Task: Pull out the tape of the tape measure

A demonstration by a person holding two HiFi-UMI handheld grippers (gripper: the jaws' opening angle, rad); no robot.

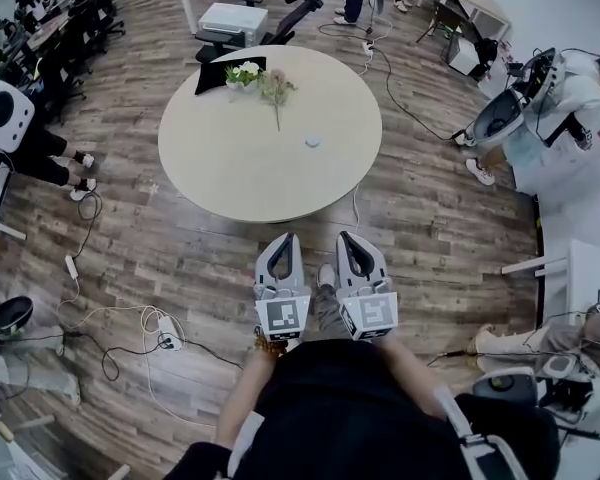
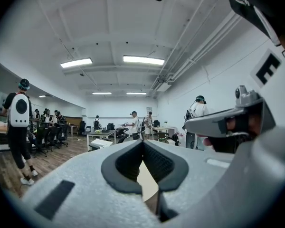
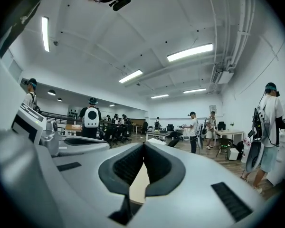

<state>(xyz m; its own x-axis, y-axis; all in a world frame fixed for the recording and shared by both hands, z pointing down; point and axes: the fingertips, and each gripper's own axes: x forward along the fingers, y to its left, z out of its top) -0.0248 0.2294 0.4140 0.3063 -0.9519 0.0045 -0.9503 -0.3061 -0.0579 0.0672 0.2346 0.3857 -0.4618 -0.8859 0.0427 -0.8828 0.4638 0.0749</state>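
**Tools shut, short of counter**

My left tool [image 1: 285,240] and right tool [image 1: 348,238] hang side by side, jaws together, empty. On the round counter [image 1: 230,168] ahead, flowers [image 1: 262,80] lie left; the tape measure [image 1: 313,141], a small white disc, lies right of them.

I see a pale beige counter [image 1: 210,178] on a floor [image 1: 430,218] of grey-brown wood-grain planks. On the counter are a whitish tape measure [image 1: 313,142] and flowers [image 1: 262,81], white and dusty pink with green leaves. My left tongs [image 1: 286,240] and right tongs [image 1: 347,238] are light grey with black pads [image 2: 128,163]. Each cube [image 1: 283,316] is white with black square markers.
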